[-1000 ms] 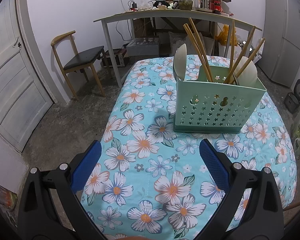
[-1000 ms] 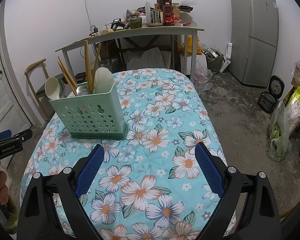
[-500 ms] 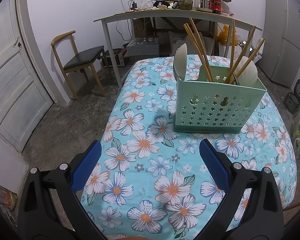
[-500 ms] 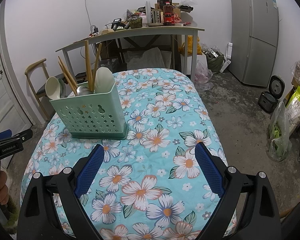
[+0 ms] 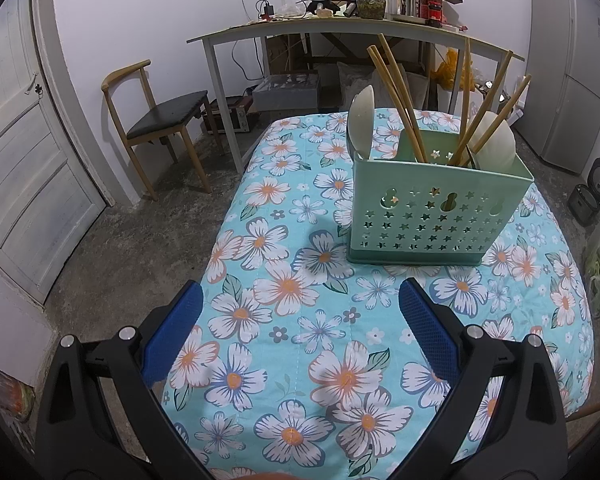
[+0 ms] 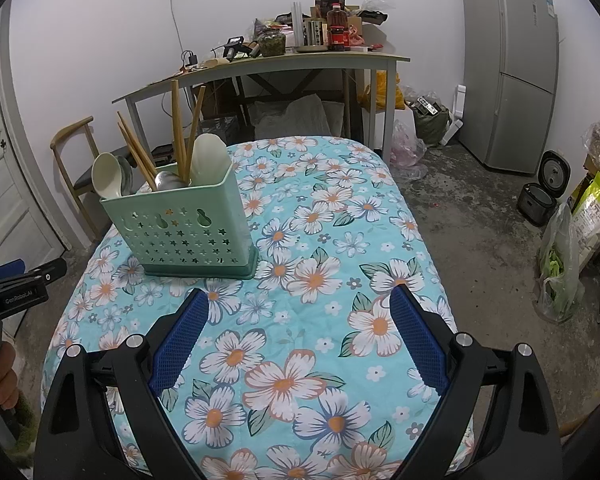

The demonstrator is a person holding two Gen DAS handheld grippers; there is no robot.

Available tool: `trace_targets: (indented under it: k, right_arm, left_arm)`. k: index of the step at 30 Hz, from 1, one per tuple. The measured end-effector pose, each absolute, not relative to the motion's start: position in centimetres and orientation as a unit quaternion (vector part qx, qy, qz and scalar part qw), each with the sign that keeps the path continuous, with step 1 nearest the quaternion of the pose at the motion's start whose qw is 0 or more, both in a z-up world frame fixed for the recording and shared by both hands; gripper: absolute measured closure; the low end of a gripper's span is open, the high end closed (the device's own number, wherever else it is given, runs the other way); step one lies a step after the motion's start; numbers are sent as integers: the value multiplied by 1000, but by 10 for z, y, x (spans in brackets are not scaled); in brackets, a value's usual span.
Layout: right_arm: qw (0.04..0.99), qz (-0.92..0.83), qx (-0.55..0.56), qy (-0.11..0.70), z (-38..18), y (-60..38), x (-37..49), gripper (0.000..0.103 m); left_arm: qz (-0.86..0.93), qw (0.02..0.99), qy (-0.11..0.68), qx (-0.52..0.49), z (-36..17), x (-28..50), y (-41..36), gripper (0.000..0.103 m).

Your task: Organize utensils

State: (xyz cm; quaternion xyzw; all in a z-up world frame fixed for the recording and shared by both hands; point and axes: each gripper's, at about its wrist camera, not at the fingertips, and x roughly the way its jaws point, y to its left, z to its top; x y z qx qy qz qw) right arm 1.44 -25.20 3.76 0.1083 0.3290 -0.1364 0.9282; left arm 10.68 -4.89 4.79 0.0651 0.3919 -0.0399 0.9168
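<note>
A mint green utensil holder (image 5: 436,212) (image 6: 184,232) with star cut-outs stands on the table under a floral cloth (image 5: 300,320) (image 6: 300,280). Upright in it are several wooden chopsticks (image 5: 400,104) (image 6: 176,128), white spoons (image 5: 361,118) (image 6: 107,176) and a metal spoon (image 6: 168,180). My left gripper (image 5: 300,320) hovers open over the near cloth, short of the holder, with nothing between its blue pads. My right gripper (image 6: 296,328) is open too, in front and to the right of the holder, and holds nothing. The left gripper's tip (image 6: 16,280) shows at the right wrist view's left edge.
A wooden chair (image 5: 160,120) and a white door (image 5: 20,160) stand to the left. Beyond the table is a cluttered desk (image 5: 340,28) (image 6: 280,64). A grey fridge (image 6: 508,68), a rice cooker (image 6: 540,196) and bags (image 6: 560,272) are on the right.
</note>
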Motion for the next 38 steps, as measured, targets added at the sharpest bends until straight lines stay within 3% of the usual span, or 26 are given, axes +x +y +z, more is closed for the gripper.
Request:
trace_targets:
  k: [38]
  right_arm:
    - [928,-133,109,330,37,-250,15,14]
  left_arm:
    - [-43,916,394,63,47,105,-49,8]
